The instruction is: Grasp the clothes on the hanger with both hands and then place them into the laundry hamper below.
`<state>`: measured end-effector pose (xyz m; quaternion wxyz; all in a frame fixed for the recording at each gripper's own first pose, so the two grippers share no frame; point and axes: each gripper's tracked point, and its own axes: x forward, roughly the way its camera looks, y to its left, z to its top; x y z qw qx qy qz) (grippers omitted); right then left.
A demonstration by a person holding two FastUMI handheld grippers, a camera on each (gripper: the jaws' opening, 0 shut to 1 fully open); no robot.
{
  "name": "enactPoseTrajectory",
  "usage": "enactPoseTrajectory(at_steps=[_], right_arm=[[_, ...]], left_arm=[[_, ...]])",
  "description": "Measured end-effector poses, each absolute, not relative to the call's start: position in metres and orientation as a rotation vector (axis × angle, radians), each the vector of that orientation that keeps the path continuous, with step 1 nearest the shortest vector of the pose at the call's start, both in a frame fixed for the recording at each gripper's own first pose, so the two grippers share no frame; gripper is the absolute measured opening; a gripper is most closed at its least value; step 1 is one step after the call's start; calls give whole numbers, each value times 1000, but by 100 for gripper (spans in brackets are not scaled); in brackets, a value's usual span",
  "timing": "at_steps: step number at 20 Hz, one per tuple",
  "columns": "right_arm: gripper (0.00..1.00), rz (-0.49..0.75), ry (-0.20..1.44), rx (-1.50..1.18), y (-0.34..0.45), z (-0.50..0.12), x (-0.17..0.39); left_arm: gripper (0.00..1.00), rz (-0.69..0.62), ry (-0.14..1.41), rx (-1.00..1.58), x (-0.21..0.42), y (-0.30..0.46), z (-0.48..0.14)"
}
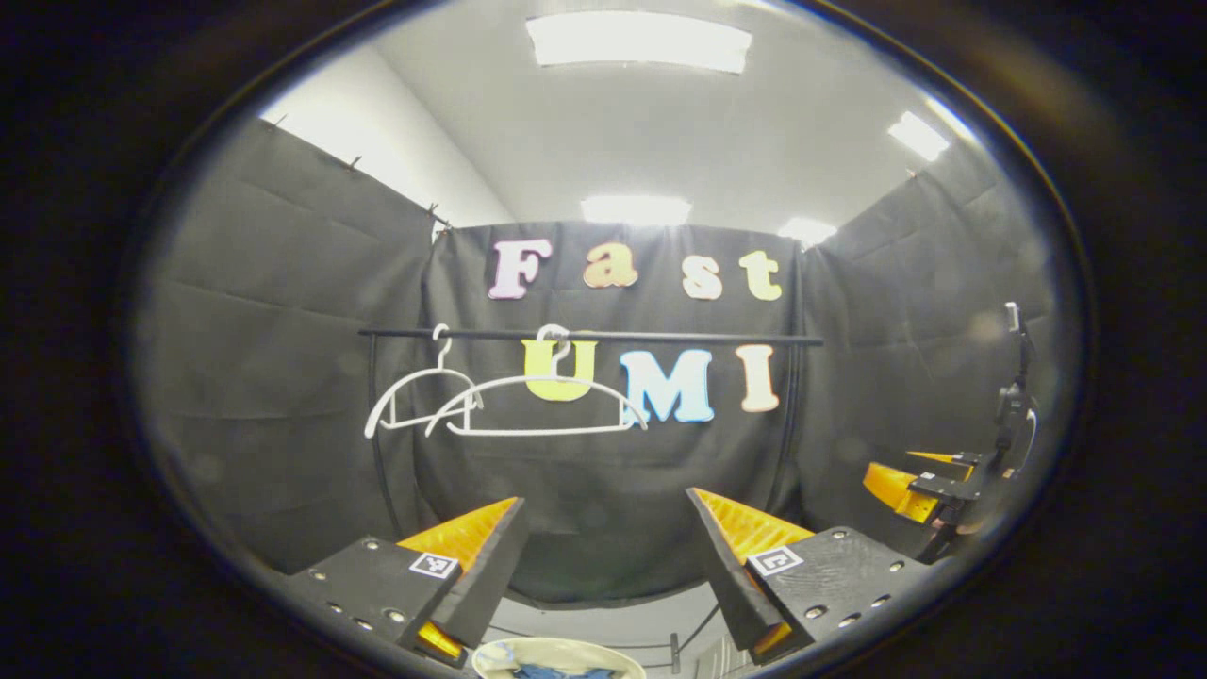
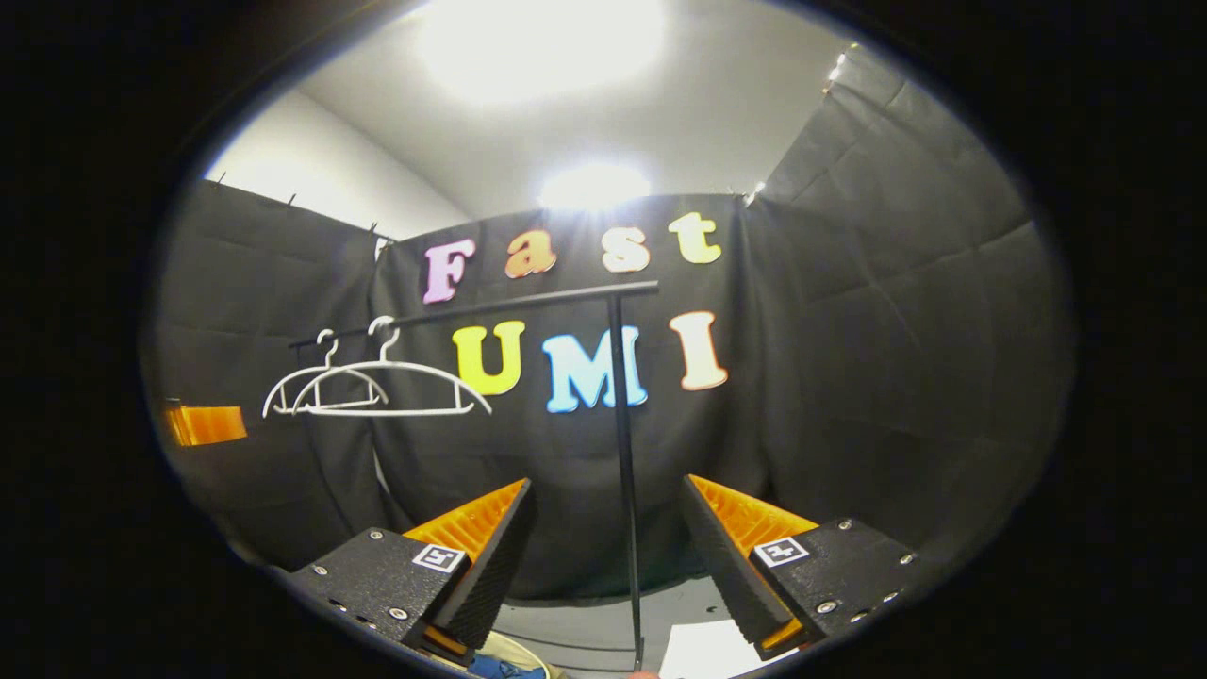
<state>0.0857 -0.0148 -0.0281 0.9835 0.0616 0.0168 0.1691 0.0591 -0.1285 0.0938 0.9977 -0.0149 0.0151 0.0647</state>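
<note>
On the rail (image 1: 589, 336): two bare hangers (image 1: 542, 405).

Two bare white hangers (image 1: 509, 396) hang on the rail (image 1: 589, 336); the left gripper (image 1: 603, 528) has its jaws apart above the hamper (image 1: 556, 657).

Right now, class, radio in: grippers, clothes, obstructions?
Left gripper open, right gripper open, both empty. Hangers bare; blue clothes in hamper. Nothing obstructing.

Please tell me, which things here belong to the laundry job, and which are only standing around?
Belong to the job:
hangers, both bare
laundry hamper, blue cloth inside
left claw, open
right claw, open

Only standing around:
rail
rail's upright pole
ceiling lights
</note>
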Motion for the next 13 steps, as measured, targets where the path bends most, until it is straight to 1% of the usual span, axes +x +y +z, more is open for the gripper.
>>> enactPoseTrajectory(at_steps=[2, 3, 4, 5, 6, 7, 8, 9, 10, 11, 12, 13], right_arm=[[95, 297, 4, 116, -20, -11, 79], [91, 276, -3, 104, -21, -6, 75], [91, 254, -11, 88, -24, -4, 72], [95, 227, -10, 72, -28, -4, 69], [95, 205, -8, 59, -29, -4, 65], [95, 190, -6, 53, -29, -4, 61], [91, 176, -4, 50, -29, -5, 58], [95, 163, 2, 48, -29, -7, 56], [91, 153, 8, 45, -30, -10, 54], [91, 143, 13, 40, -30, -10, 52], [95, 131, 18, 35, -31, -11, 52], [91, 120, 19, 30, -32, -11, 52]], left_arm=[[95, 166, 21, -39, 39, -101, 108], [95, 176, 19, -42, 34, -90, 110], [95, 180, 15, -42, 29, -82, 111], [95, 177, 12, -41, 26, -74, 112], [95, 170, 7, -36, 22, -68, 110], [95, 164, 0, -31, 21, -61, 109], [95, 162, -6, -30, 19, -55, 108], [95, 158, -13, -36, 19, -48, 106], [95, 152, -19, -48, 20, -44, 104], [95, 143, -24, -62, 22, -43, 103], [95, 131, -27, -78, 26, -41, 101], [95, 116, -31, -88, 29, -39, 97]])
